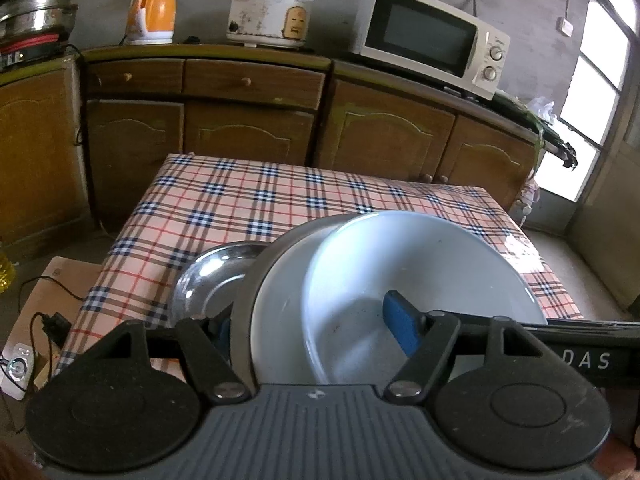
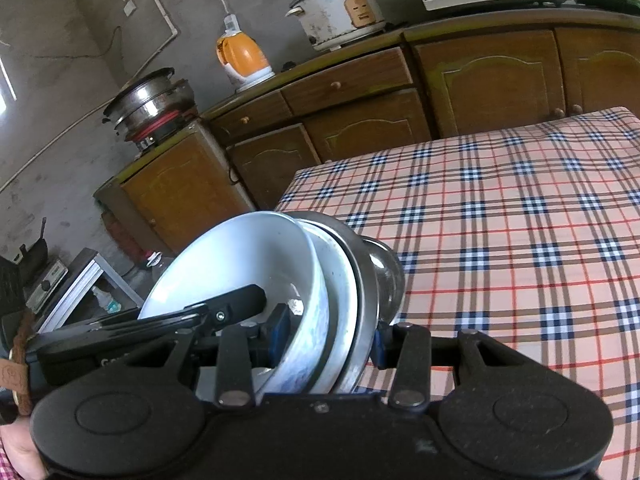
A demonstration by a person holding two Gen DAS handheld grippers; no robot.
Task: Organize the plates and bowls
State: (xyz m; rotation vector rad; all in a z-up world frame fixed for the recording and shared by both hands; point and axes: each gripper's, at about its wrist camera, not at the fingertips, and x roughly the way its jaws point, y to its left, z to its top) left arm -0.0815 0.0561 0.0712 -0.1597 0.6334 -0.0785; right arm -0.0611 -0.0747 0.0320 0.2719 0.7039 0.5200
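Note:
A nested stack of dishes is held tilted over the near edge of the checked-cloth table [image 1: 240, 200]. It has a white bowl [image 1: 420, 272] innermost, then a white plate [image 1: 280, 300], a steel plate [image 1: 246, 300] and a steel bowl [image 1: 212, 276] outermost. My left gripper [image 1: 312, 332] is shut on the stack, one blue pad [image 1: 400, 328] inside the white bowl and the other finger behind the steel plate. My right gripper [image 2: 330, 342] clamps the same stack, white bowl [image 2: 224, 264] to steel plate [image 2: 364, 280]. The steel bowl [image 2: 388, 268] bulges beyond.
Wooden cabinets [image 1: 248, 132] stand behind the table, with a microwave [image 1: 432, 36], a rice cooker [image 1: 272, 12], an orange kettle [image 1: 152, 12] and steel pots [image 1: 36, 8] on top. A board, cables and a power strip [image 1: 16, 368] lie on the floor at the left.

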